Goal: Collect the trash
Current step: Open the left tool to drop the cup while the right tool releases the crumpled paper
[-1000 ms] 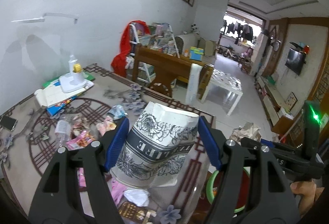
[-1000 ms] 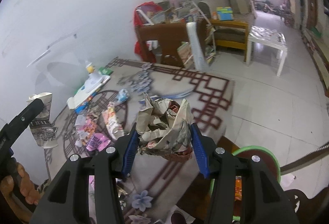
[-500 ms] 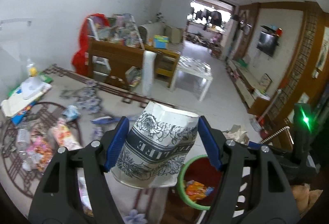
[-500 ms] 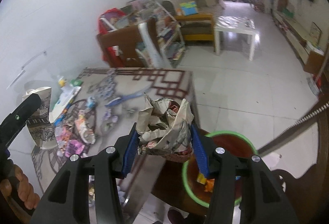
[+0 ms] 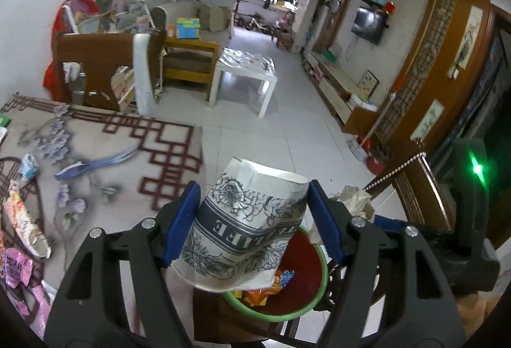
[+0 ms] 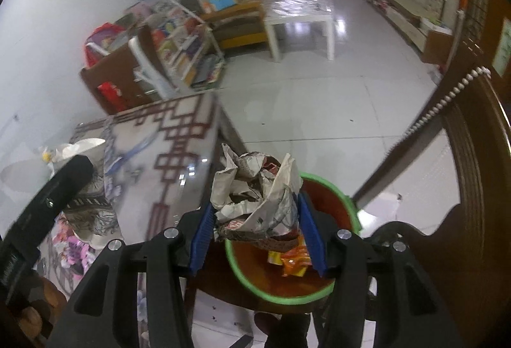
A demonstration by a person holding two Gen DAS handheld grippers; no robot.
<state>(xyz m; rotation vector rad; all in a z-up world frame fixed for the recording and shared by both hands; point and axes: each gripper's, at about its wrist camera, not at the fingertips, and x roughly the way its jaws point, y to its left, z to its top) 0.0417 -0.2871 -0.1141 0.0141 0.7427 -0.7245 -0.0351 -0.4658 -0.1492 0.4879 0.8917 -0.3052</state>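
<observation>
Left wrist view: left hand-held gripper clamping flower-printed paper cup between blue pads, cup hanging above green-rimmed bin; littered surface lying to gripper's left. Right wrist view: right hand-held gripper jaws opening around crumpled newspaper wad, pads touching it; bin directly beneath and ahead.

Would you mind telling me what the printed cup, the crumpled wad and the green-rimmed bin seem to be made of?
The printed cup looks like matte paper: its wall is creased, its rim dented. The crumpled wad appears to be newsprint, with grey print on thin, sharply folded sheets. The green-rimmed bin is probably moulded plastic, judging by its smooth, slightly shiny rim and red inside.
</observation>
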